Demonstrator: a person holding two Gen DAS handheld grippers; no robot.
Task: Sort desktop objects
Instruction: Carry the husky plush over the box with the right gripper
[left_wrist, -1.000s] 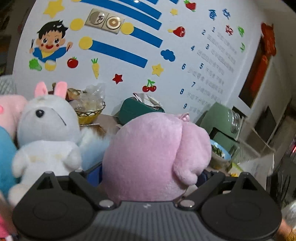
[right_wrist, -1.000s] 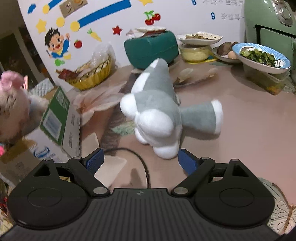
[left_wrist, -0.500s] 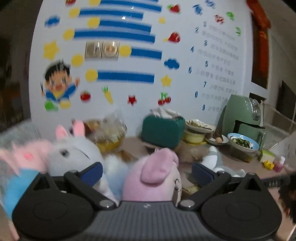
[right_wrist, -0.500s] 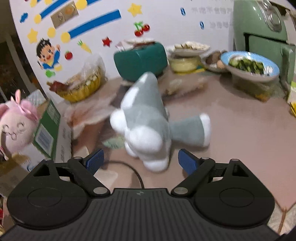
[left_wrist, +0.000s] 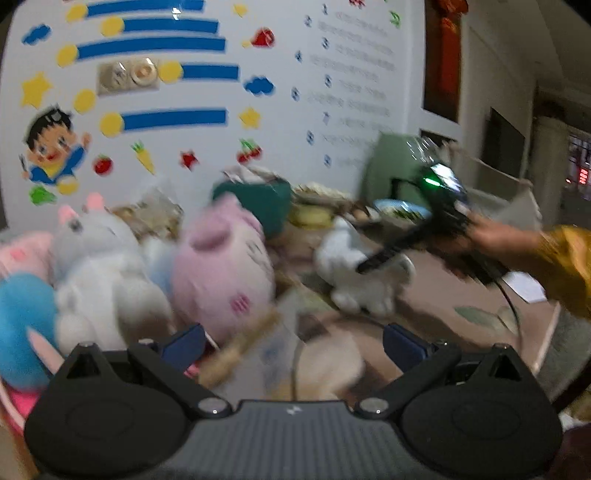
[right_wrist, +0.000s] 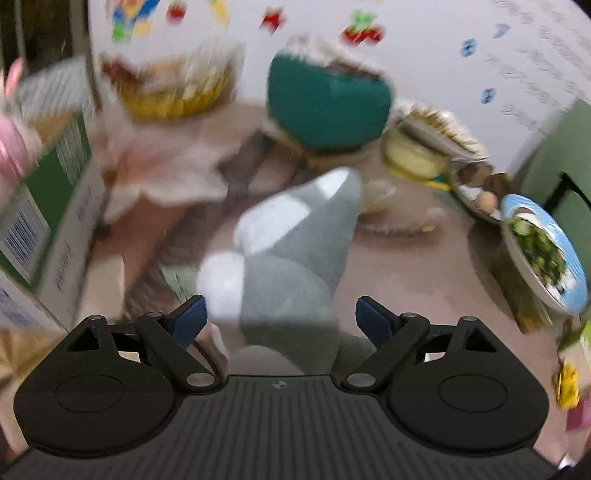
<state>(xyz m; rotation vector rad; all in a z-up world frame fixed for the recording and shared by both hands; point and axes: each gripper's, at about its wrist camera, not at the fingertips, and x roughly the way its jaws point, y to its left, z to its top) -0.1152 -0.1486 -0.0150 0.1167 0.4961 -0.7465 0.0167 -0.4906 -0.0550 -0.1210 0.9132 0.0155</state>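
Between the spread blue fingers (right_wrist: 188, 319) of the right gripper (right_wrist: 282, 317), the grey-and-white plush toy (right_wrist: 295, 258) lies on the pink tabletop (right_wrist: 424, 280), not yet pinched, apparently so the fingers can close around its body. Off to the left, the pink plush (left_wrist: 221, 266), white bunny (left_wrist: 99, 258) and blue toy (left_wrist: 22, 321) sit packed together, probably already sorted. The left gripper (left_wrist: 293, 341) hangs wide open near them, holding nothing.

Home dining corner, food dishes (right_wrist: 543, 251), air fryer (left_wrist: 391, 166), plush toys (left_wrist: 221, 273)
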